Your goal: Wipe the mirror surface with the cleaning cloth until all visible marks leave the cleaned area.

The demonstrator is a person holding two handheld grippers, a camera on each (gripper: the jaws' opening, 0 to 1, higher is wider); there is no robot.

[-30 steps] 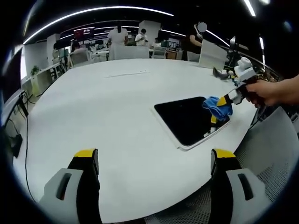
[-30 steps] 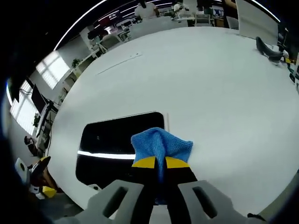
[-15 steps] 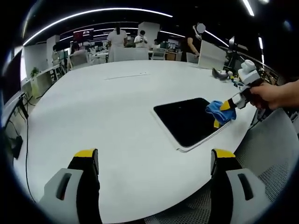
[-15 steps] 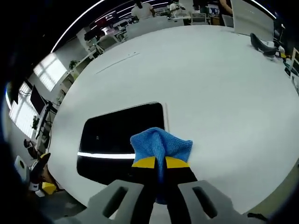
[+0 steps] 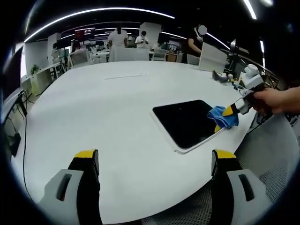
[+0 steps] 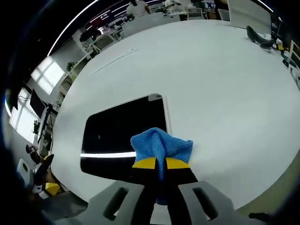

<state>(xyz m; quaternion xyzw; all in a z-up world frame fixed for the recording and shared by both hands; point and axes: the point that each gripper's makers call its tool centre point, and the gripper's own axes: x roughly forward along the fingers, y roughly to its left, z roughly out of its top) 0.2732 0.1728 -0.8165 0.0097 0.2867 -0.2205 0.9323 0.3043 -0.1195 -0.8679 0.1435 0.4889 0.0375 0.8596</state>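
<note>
The left gripper view takes in the whole setting from a distance: a large, smooth white round desk point(image 5: 108, 108) with a flat rectangular mirror point(image 5: 186, 121) lying near its right edge, its dark glossy face framed by a thin pale border with rounded corners. At the mirror's far right side the right tool point(image 5: 224, 118), yellow-tipped and black, reaches in, gripped by a person's hand point(image 5: 274, 99) with the forearm running off to the right. A crumpled blue microfibre cleaning cloth point(image 5: 220, 116) sits bunched at that tool's tip, over the mirror's right edge. The left tool point(image 5: 152, 161) shows its own two jaws at the bottom of this view, spread wide with nothing between them, held above the desk and well apart from the mirror. People stand among office furniture in the background.

The right gripper view gives the close detail instead: the two jaws of the right tool point(image 6: 156, 163) are pressed together, pinching the soft, nubbly blue cloth point(image 6: 161, 146), which fans up in folds above the yellow tips. The mirror point(image 6: 123, 137) lies just beyond and to the left, reflecting a bright ceiling light as a thin white stripe; the cloth overlaps its near right corner. Whether the cloth touches the glass cannot be told. Bare white desk point(image 6: 220, 93) stretches right.
</note>
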